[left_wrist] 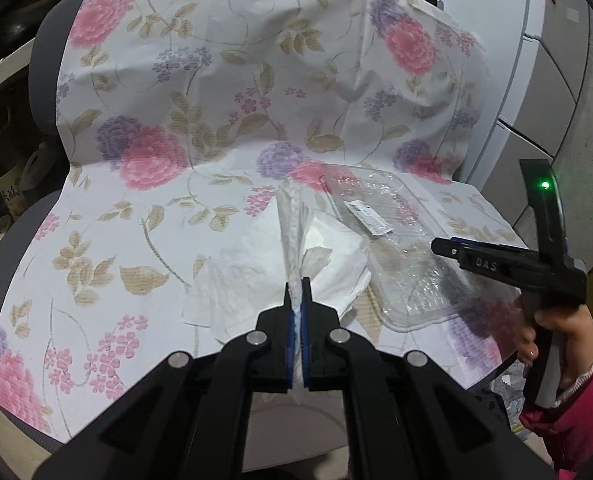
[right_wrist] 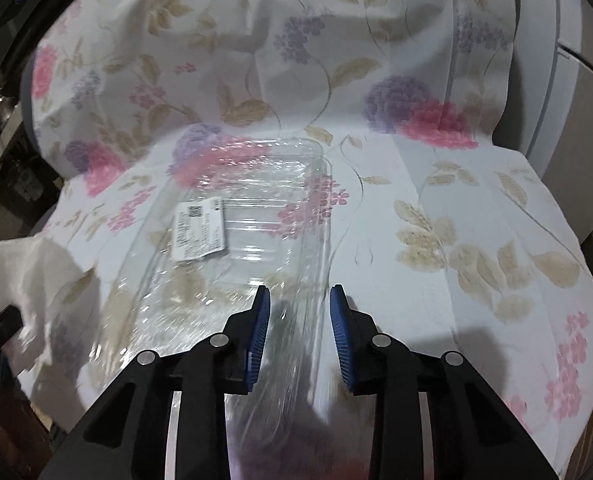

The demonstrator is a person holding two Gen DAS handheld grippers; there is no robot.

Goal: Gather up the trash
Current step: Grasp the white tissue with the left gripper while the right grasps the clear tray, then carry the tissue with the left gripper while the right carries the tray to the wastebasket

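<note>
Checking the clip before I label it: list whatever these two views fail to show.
- Clear tray, right wrist view: near rim blurred, so contact with the right tool is unclear.
- Tray label: print too small.
- Tissue, left wrist view: lower end hidden by the left tool.
- Where trash goes: outside both frames.

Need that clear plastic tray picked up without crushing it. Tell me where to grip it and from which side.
Probably best to grip the clear plastic tray by its near right rim, coming from above and in front. The thin upright wall there already stands between the open pads of the right gripper, while the flat base lies against the floral cloth.
</note>
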